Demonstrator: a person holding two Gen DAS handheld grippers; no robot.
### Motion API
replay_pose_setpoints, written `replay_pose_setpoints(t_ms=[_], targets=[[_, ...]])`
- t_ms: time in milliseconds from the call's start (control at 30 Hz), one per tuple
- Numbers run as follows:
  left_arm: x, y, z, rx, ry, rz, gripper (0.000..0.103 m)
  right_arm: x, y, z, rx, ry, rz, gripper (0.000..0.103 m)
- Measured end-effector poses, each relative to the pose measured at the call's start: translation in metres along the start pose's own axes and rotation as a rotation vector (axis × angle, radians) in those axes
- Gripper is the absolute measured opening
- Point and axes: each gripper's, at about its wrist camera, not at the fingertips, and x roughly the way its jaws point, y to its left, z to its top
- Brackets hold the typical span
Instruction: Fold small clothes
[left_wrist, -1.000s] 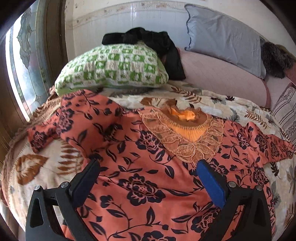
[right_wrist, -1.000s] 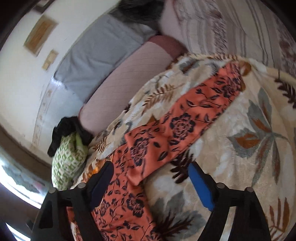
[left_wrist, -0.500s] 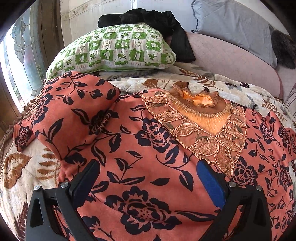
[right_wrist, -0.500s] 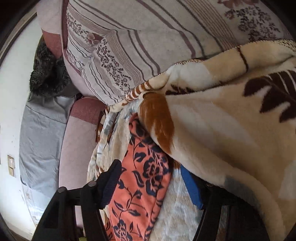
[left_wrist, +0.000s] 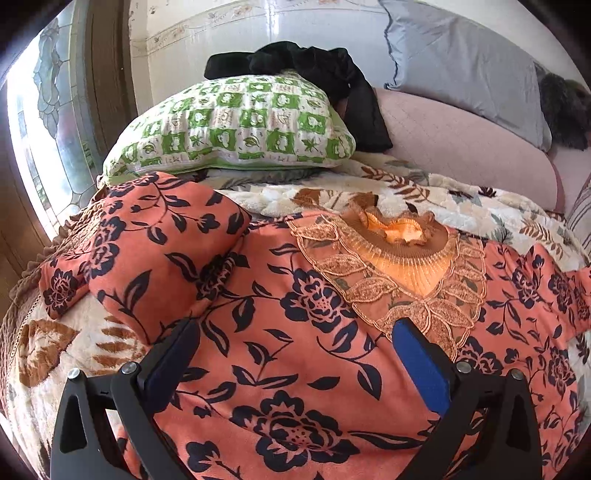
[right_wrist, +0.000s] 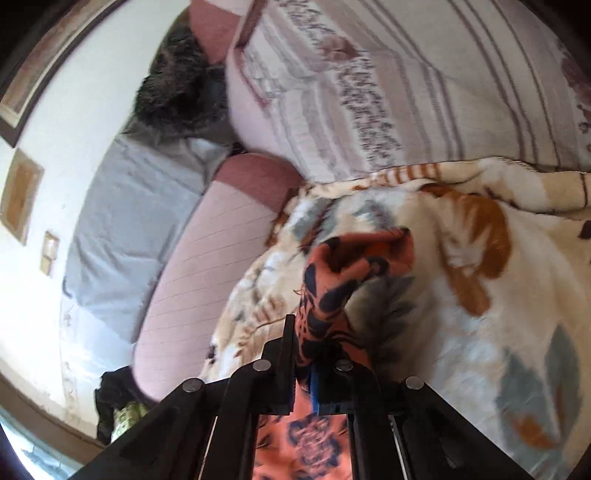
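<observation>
Lying spread on the leaf-print blanket (left_wrist: 461, 206) of the bed, the orange floral garment (left_wrist: 280, 350) has one sleeve folded in. Left hand-held gripper (left_wrist: 295, 350) hovers spread above it. Right hand-held gripper (right_wrist: 304, 354) is pressed together, pinching the other sleeve (right_wrist: 347, 273). Behind: green checked pillow (left_wrist: 236, 122), black cloth (left_wrist: 325, 70), grey pillow (left_wrist: 465, 70).

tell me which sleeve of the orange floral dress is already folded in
The sleeve beside the green checked pillow: this folded sleeve lies doubled back onto the orange floral dress; the other is pinched in the right tongs.
</observation>
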Motion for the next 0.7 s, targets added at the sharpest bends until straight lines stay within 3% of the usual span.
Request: replay_pose_setpoints(t_ms=[167,367,500,700], targets=[[-0.015,0.041,0.012,-0.068,-0.034,0.08,0.103,-0.009,0.115,-0.071,-0.112,0.127,0.205,0.005],[-0.021,0.112,0.015,-0.179,-0.026,0.172,0.103,0.018,0.218,-0.223,-0.216,0.351,0.34,0.005],[-0.024,0.161,0.011,-0.299,-0.002,0.184,0.103,0.055,0.253,-0.333,-0.223,0.489,0.363,0.005],[-0.02,0.207,0.008,-0.375,0.031,0.247,0.103,0.088,0.269,-0.469,-0.246,0.648,0.287,0.011]])
